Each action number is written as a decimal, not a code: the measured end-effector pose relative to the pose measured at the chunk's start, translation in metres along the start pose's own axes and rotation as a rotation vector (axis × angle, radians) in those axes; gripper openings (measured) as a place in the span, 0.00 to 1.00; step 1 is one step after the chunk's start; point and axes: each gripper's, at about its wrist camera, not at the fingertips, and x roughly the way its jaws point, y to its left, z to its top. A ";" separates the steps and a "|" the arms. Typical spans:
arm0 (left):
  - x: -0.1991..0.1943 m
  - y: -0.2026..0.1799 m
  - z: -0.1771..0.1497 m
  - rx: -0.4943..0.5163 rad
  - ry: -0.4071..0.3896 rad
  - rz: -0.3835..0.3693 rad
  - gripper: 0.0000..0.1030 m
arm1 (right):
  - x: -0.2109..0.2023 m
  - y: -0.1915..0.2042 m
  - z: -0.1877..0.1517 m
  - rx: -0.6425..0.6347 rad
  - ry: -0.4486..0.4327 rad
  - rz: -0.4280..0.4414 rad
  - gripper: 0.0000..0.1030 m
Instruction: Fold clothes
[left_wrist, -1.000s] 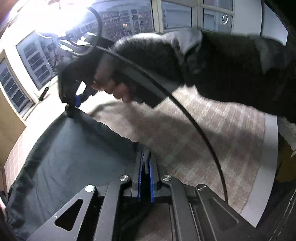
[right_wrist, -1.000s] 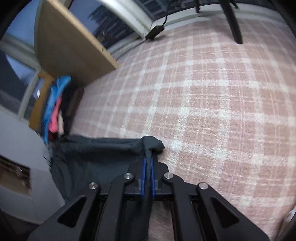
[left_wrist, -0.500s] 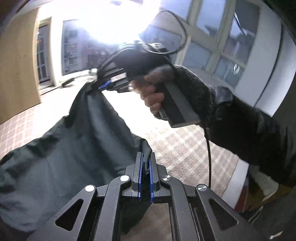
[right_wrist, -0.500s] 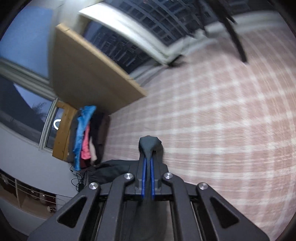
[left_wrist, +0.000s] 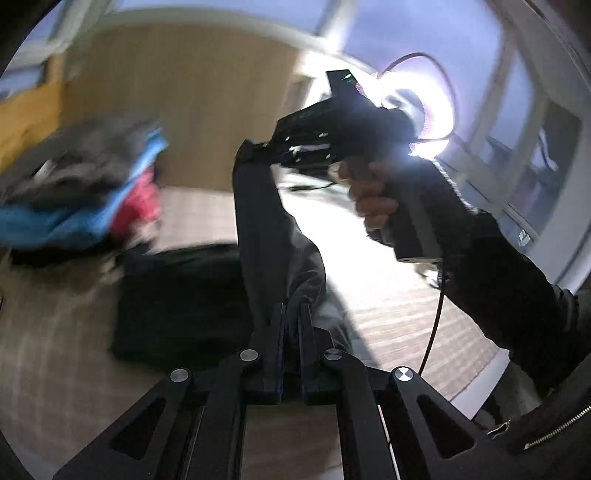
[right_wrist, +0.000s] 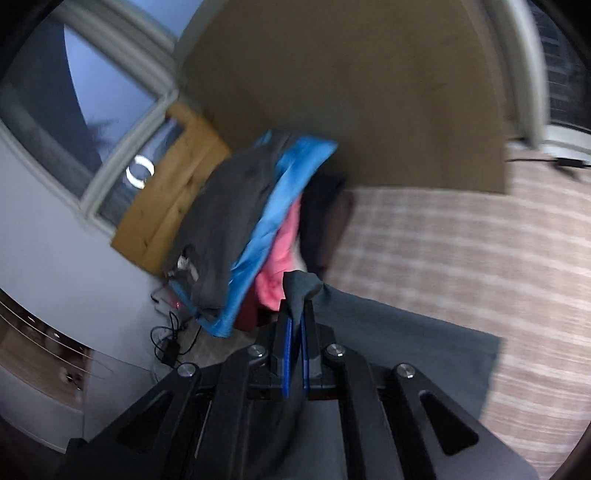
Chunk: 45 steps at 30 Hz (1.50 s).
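A dark grey garment (left_wrist: 266, 221) hangs stretched between my two grippers, lifted off the plaid bed cover (right_wrist: 480, 258). My left gripper (left_wrist: 290, 310) is shut on one corner of it. My right gripper (right_wrist: 295, 306) is shut on another bunched corner (right_wrist: 301, 284); it also shows in the left wrist view (left_wrist: 266, 147), held up by a hand. The lower part of the garment (right_wrist: 424, 350) drapes down onto the cover.
A pile of clothes, grey, blue and pink (right_wrist: 258, 221), is heaped at the bed's edge, also in the left wrist view (left_wrist: 81, 192). A wooden headboard panel (right_wrist: 351, 92) stands behind it. Windows line the walls. Cables lie on the floor (right_wrist: 170, 343).
Both grippers have lifted the garment higher off the bed and swung toward the clothes pile and wooden panel. The garment now hangs narrower between them. Both stay shut.
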 end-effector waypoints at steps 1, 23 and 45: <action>0.000 0.015 -0.005 -0.021 0.011 0.005 0.05 | 0.016 0.007 -0.002 -0.007 0.015 -0.016 0.04; 0.042 0.046 0.060 0.191 0.130 -0.003 0.20 | -0.054 -0.059 -0.072 0.071 -0.099 -0.219 0.44; 0.131 0.029 0.041 0.476 0.366 0.129 0.27 | -0.026 -0.050 -0.215 -0.004 0.093 -0.371 0.42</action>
